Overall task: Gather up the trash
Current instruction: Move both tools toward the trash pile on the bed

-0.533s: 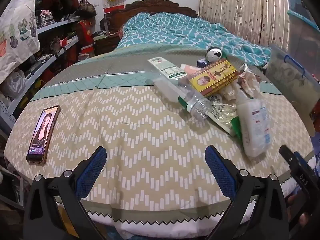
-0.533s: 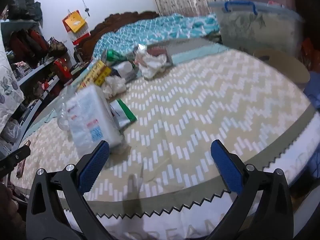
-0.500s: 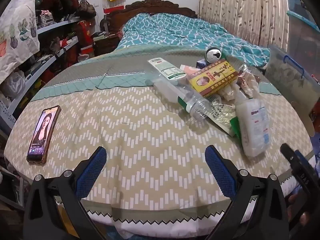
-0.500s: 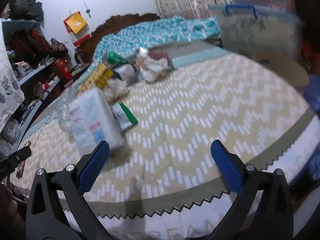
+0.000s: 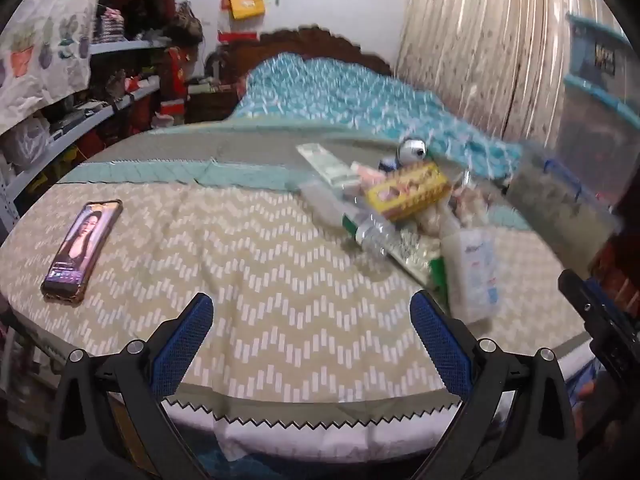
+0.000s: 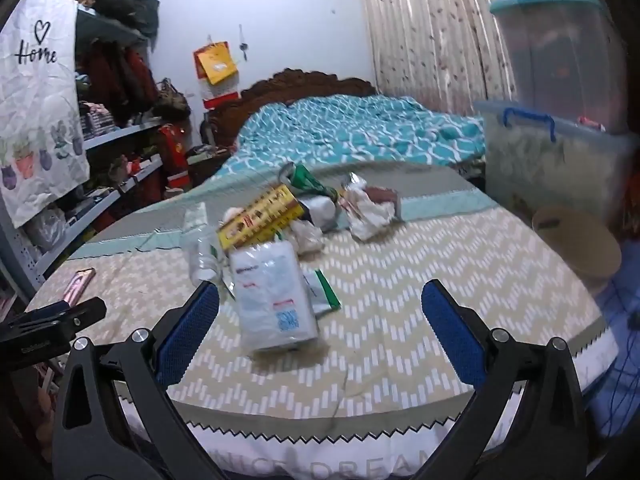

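Bed cover (image 5: 280,280) is matt woven cloth, chevron print, with a quilted teal band; gripper fingers (image 5: 184,340) carry blue, finely textured pads on matt black plastic arms with small shiny metal screws. Trash pile: clear glossy plastic bottle (image 5: 360,228), white glossy plastic pack (image 6: 272,292), yellow printed cardboard box (image 5: 408,190), shiny metal can (image 5: 412,150), crumpled white paper (image 6: 368,212). Phone (image 5: 82,246) has a glossy glass screen, headboard (image 6: 296,84) is dark carved wood, storage bin (image 6: 552,156) is translucent plastic.
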Demonstrator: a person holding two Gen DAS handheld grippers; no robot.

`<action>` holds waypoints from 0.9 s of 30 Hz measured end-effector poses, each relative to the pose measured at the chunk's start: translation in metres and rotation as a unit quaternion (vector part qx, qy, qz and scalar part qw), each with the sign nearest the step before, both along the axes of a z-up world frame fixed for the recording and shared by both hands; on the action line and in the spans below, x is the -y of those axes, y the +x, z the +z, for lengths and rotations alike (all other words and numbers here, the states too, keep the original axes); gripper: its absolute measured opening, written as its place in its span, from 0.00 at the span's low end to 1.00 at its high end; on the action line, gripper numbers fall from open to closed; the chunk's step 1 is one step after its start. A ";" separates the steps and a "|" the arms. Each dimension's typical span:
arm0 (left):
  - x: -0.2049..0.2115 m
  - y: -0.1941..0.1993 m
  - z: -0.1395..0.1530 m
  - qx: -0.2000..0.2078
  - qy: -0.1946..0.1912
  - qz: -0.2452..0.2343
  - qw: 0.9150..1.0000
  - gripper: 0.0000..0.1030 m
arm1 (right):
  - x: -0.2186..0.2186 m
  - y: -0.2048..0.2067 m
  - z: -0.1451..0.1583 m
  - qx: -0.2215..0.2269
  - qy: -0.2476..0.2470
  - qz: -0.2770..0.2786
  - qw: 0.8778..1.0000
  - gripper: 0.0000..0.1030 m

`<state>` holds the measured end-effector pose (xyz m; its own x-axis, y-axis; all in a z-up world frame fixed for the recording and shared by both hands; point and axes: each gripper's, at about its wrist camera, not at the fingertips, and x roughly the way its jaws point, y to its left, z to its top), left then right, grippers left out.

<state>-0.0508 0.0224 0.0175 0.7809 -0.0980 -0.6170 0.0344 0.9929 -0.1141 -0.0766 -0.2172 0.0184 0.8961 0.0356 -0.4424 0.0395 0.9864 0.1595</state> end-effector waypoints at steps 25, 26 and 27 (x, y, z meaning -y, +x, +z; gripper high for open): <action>-0.009 -0.010 0.006 0.022 -0.028 -0.018 0.999 0.92 | -0.015 -0.003 0.003 -0.037 0.084 0.054 0.994 0.97; -0.006 -0.009 0.006 0.018 -0.021 -0.027 0.999 0.92 | -0.015 -0.003 0.003 -0.039 0.085 0.053 0.994 0.97; -0.004 -0.007 0.006 0.016 -0.014 -0.033 0.999 0.92 | -0.015 -0.003 0.002 -0.040 0.087 0.051 0.994 0.97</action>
<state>-0.0582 0.0259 0.0233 0.7909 -0.1670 -0.5887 0.1038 0.9847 -0.1398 -0.0795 -0.2026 0.0209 0.8458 0.2057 -0.4922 -0.0390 0.9440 0.3275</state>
